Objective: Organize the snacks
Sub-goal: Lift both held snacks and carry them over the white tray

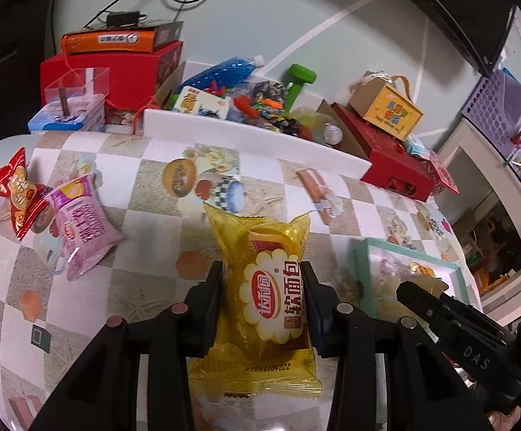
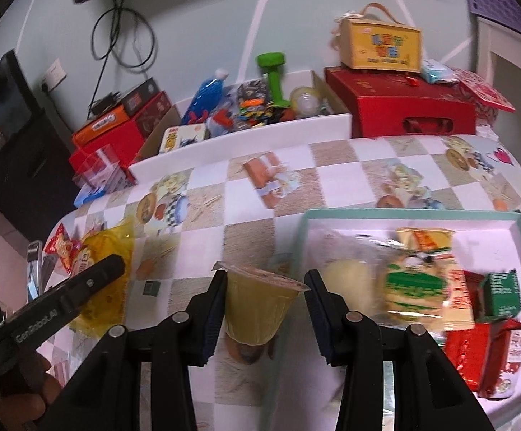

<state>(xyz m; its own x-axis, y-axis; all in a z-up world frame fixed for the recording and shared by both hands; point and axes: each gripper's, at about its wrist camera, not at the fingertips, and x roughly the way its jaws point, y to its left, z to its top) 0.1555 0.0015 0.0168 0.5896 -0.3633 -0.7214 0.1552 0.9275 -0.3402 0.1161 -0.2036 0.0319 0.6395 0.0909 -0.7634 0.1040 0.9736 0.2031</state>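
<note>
Gripped between the left gripper [image 1: 262, 283] fingers, a yellow soft-bread packet [image 1: 264, 298] hangs; the right gripper [image 2: 264, 287] pinches a jelly cup [image 2: 256, 305]. Both likely go next into the teal tray [image 2: 404, 213] at two o'clock.

Left gripper [image 1: 262, 280] clamped on a yellow bread packet [image 1: 267, 287] above the checked tablecloth [image 1: 145, 237].

Both black fingers [image 1: 210, 287] press the packet's sides, and it hangs lengthwise between them, its top seam pointing away from the gripper. Off to the gripper's left lie a pink snack packet [image 1: 80, 226] and a red snack packet [image 1: 16, 190], touching each other. To its right sits a teal-rimmed tray [image 1: 364, 251], with the tip of the right gripper [image 1: 422, 298] over it. Beyond the packet, at the table's far edge, a white box [image 1: 253, 136] brims with mixed clutter.
</note>
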